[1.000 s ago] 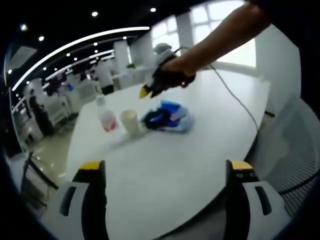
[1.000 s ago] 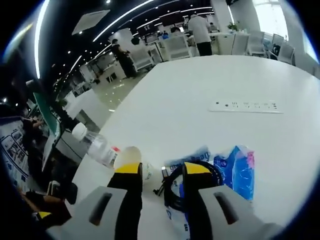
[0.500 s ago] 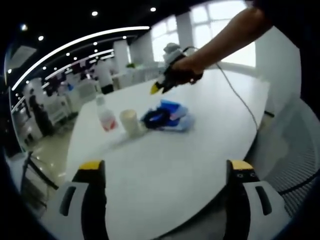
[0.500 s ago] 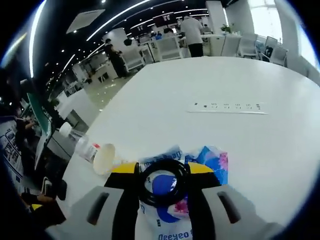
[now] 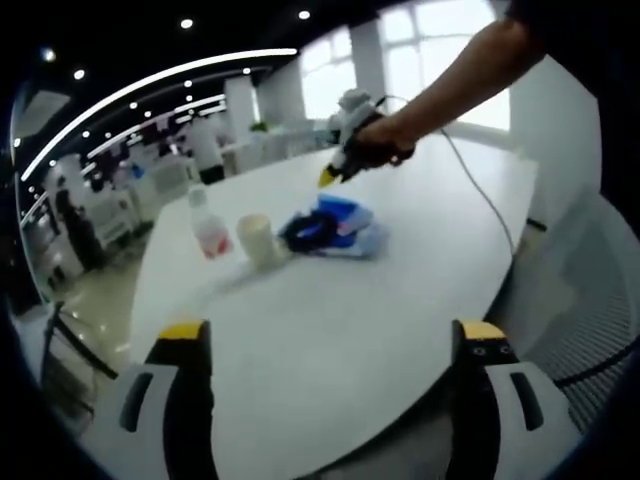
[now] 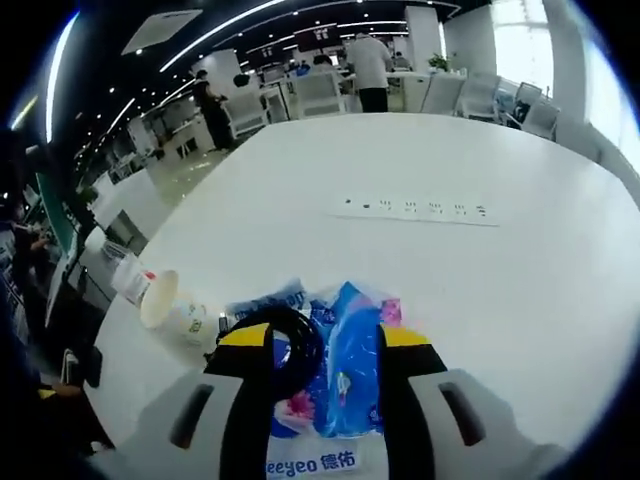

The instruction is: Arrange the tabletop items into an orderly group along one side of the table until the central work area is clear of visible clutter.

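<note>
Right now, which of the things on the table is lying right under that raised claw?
The blue tissue packs, with the coiled black cable on top. The right claw hovers just above them, whereas the paper cup and the water bottle stand off to one side.

The right claw, jaws apart, hangs over a blue plastic tissue packet and a coiled black cable on the white counter. A cream paper cup lies tipped just beside them.
</note>
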